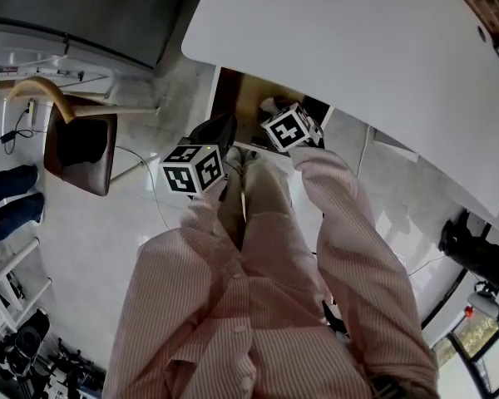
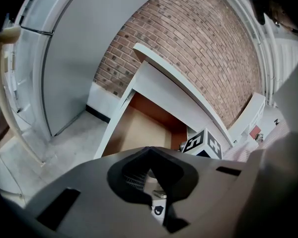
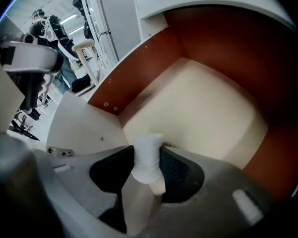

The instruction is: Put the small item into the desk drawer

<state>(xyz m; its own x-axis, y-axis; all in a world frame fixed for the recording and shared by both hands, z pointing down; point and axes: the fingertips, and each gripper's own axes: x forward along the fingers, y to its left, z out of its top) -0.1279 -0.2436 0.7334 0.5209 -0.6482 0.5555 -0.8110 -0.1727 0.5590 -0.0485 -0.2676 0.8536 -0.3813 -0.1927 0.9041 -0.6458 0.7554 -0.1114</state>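
The desk drawer (image 1: 243,98) stands pulled open under the white desk top (image 1: 341,32). It has a pale bottom (image 3: 203,108) and red-brown walls. My right gripper (image 3: 149,171) is shut on the small item (image 3: 147,155), a white-capped, beige-bodied piece that stands upright between the jaws, over the drawer's near edge. In the head view the right gripper (image 1: 278,113) reaches into the drawer's mouth. My left gripper (image 1: 216,131) hangs just outside the drawer's front left, its jaws closed and empty (image 2: 149,155). It faces the drawer (image 2: 134,128).
A brown chair (image 1: 79,144) stands on the floor to the left. A brick wall (image 2: 203,48) and a grey cabinet (image 2: 84,48) lie behind the desk. Someone's legs (image 1: 8,194) show at the far left, and dark gear (image 1: 474,252) lies at the right.
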